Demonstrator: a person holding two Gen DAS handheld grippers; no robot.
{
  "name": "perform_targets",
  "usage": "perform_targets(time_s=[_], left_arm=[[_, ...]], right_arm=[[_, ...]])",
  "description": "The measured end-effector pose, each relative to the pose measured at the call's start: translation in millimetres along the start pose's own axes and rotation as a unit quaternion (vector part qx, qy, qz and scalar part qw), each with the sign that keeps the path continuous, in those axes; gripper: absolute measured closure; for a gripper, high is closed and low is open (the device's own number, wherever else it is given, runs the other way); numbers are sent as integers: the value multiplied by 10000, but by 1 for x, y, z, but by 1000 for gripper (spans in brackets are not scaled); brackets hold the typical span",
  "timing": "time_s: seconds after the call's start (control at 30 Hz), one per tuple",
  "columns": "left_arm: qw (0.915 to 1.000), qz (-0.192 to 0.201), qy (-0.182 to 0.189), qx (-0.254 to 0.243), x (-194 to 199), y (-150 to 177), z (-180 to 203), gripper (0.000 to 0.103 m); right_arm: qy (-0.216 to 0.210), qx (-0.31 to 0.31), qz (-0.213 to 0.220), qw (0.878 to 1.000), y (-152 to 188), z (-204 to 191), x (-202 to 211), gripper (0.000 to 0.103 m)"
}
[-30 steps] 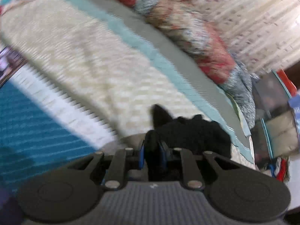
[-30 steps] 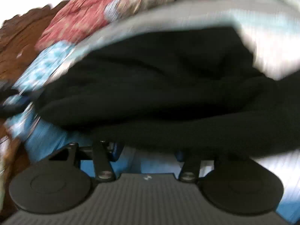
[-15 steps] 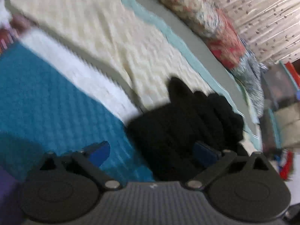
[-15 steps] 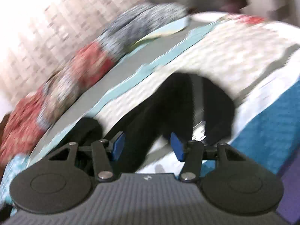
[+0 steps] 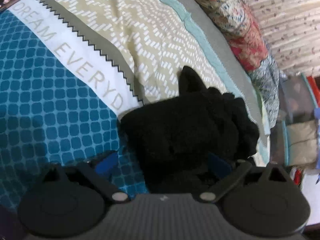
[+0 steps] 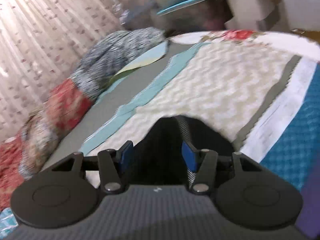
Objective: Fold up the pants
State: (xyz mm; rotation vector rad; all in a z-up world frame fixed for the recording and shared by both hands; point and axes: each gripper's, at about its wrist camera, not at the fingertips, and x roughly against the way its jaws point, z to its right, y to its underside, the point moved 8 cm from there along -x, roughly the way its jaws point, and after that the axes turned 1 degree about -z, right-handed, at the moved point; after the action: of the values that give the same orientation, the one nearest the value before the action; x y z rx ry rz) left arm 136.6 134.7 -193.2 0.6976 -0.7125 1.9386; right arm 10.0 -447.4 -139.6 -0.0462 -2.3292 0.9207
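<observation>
From the left wrist view I see my left gripper [image 5: 163, 163] with its jaws spread wide; they have just been opening, and they grip nothing. The black, bunched-up fabric pants [image 5: 186, 128] lie on the bed directly ahead of it. The near edge of the heap reaches in between the two blue pads, but the pads do not press on it: the left-hand pad hangs over the teal, grid-patterned bed cover [image 5: 50, 110], the right-hand pad over the black cloth. A white band printed with grey letters [image 5: 80, 60] runs diagonally across the cover, edged by a grey zigzag strip, with a beige chevron-patterned panel [image 5: 140, 30] beyond it. A long red-and-grey floral bolster [image 5: 240, 30] lies along the far edge of the bed, in front of a pale patterned curtain [image 5: 290, 20].

In the right wrist view, which is blurred, my right gripper [image 6: 158, 156] stands half spread. Dark cloth fills the gap between its blue pads, yet I cannot tell whether the pads pinch it. The bolster and curtain show on the left there.
</observation>
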Motion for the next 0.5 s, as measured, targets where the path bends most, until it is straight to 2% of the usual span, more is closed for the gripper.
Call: perform_targets(time_s=[0.03,0.07,0.1,0.13,0.2,0.23,0.27,0.3,0.33,0.4,0.5], left_arm=[[9999,-13,-76,-74,-3,1,2,8],[9997,-9,-176,-162,-4,3,4,15],[9992,-9,-273,-276,-6,4,6,34],[9985,-51,-372,-402,-9,5,9,46],[9981,-231,-331,-473,-16,6,13,87],[9982,-353,-246,-420,-19,5,16,91],[9983,-393,-199,-376,-18,1,19,92],[9984,-317,-197,-425,-13,-5,25,92],[9980,-130,-177,-593,-4,-16,37,93],[9957,308,31,-871,27,-44,65,93],[9866,1116,345,-1140,88,-88,109,93]], right_arm=[[147,-5,50,9999,-5,5,-5,46],[281,19,96,9996,-11,10,-10,46],[377,59,99,9992,-15,11,-17,46],[451,152,12,9989,-17,16,-26,42],[608,474,-416,9962,-11,20,-51,36],[678,685,-699,9929,-4,22,-63,46],[675,810,-892,9904,1,21,-74,62],[689,833,-1004,9891,1,18,-79,85],[666,769,-956,9902,-5,13,-78,86],[268,857,-560,9944,-32,-13,-65,87],[-350,1164,529,9912,-93,-63,-19,87]])
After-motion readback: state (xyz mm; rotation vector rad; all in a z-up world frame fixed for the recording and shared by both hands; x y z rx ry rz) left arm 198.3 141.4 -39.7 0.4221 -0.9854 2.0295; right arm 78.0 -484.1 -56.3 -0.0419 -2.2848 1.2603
